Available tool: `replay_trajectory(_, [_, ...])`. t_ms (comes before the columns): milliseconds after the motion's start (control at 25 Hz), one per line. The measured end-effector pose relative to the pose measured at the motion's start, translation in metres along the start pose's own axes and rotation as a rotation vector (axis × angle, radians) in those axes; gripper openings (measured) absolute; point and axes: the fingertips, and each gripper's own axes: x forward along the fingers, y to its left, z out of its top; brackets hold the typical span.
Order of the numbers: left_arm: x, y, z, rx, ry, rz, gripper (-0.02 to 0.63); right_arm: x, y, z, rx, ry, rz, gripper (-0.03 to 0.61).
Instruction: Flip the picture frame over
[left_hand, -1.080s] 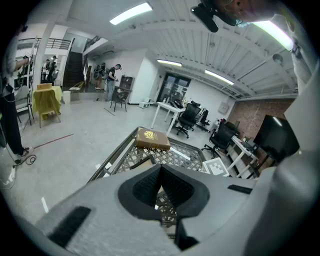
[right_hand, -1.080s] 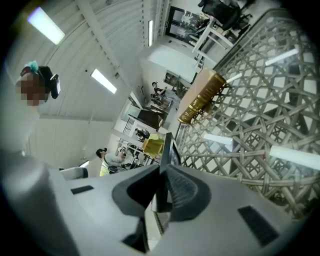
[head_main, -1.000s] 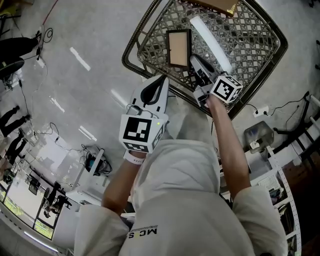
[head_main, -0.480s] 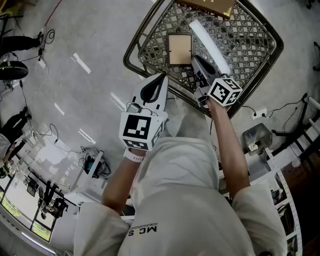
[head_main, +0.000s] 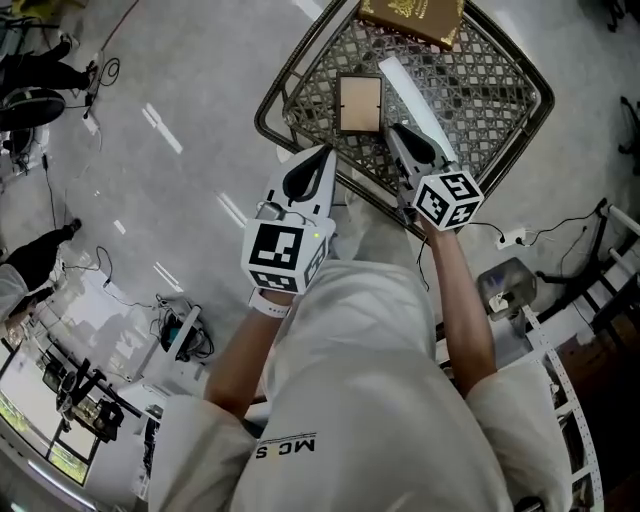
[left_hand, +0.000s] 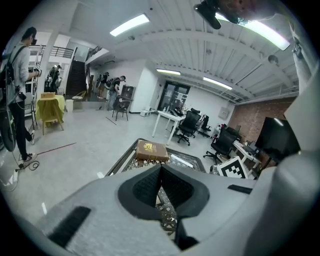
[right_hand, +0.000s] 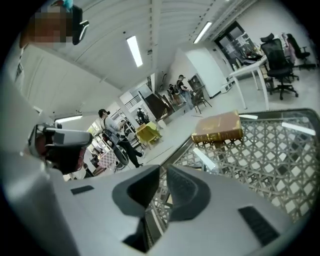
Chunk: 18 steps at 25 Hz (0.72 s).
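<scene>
Head view puts the picture frame (head_main: 359, 104) just beyond my right claw (head_main: 397, 135), lengthwise away from me; that claw, slightly apart and empty, just narrowed; left claw (head_main: 322, 152) closed.

Lattice table (head_main: 495, 70), upper centre of the head view: a raised rim (head_main: 265, 112) rings it, so entry is from above. The book (head_main: 411, 18) blocks the top edge. The frame (head_main: 359, 104) lies flat left of centre, apart from the book and near the rim on its left. Bare lattice at right is open. The floor (head_main: 190, 110) at upper left is open up to a cable (head_main: 95, 70). At right, a second cable (head_main: 560, 222), a box (head_main: 507, 282) and shelving (head_main: 560, 385) crowd the floor.
</scene>
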Motion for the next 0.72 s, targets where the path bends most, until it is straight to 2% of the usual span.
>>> replay_trajectory(360, [-0.023,-0.008,0.014,-0.012,-0.052,0.037,0.025,-0.045,0.038,0.041,-0.197,-0.035,0.001,0.034])
replay_trajectory(720, [-0.045,-0.022,0.037,0.000,-0.117,0.054,0.025,-0.098,0.068,0.086,-0.302,-0.099,-0.016,0.020])
